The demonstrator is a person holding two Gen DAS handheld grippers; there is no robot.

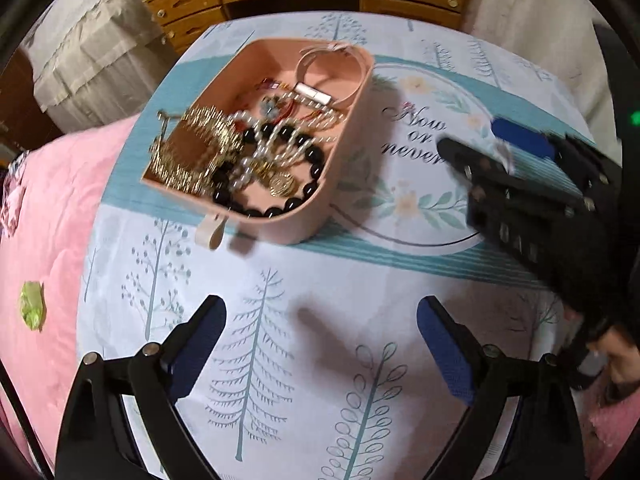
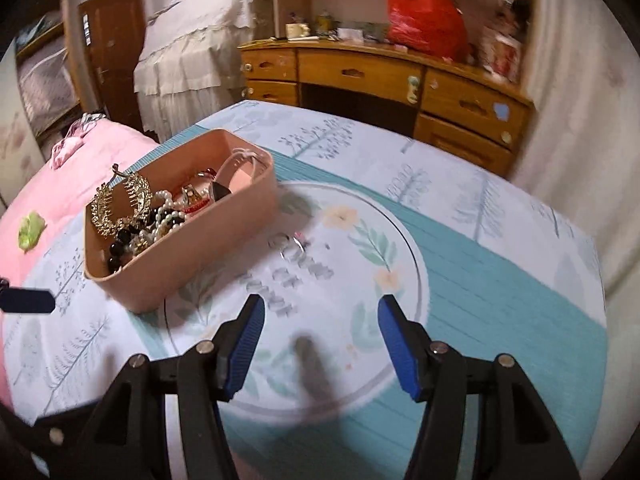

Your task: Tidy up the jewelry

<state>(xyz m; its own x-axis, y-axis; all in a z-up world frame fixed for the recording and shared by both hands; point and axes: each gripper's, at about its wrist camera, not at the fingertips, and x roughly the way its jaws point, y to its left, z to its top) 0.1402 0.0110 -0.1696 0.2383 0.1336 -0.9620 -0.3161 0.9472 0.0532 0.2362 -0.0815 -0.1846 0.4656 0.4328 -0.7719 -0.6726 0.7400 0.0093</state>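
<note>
A pink tray (image 1: 344, 176) (image 2: 224, 240) stands on the printed cloth, heaped with jewelry: a gold comb-like piece (image 1: 192, 152) (image 2: 120, 204), a black bead bracelet (image 1: 308, 152), pearl strands (image 1: 256, 148) (image 2: 164, 208) and a pink bangle (image 1: 332, 56). A small silver ring (image 2: 290, 246) lies on the cloth just right of the tray. My left gripper (image 1: 320, 316) hovers open over the cloth in front of the tray, nothing between its fingers. My right gripper (image 2: 320, 316) (image 1: 476, 140) is open and empty over the round floral print, short of the ring.
The printed cloth (image 1: 280, 360) (image 2: 500, 288) covers a bed, with a pink quilt (image 1: 44, 248) (image 2: 48, 196) on the left carrying a green scrap (image 1: 32, 306). A wooden desk with drawers (image 2: 380, 76) stands beyond the far edge. A person's hand (image 1: 620, 356) holds the right gripper.
</note>
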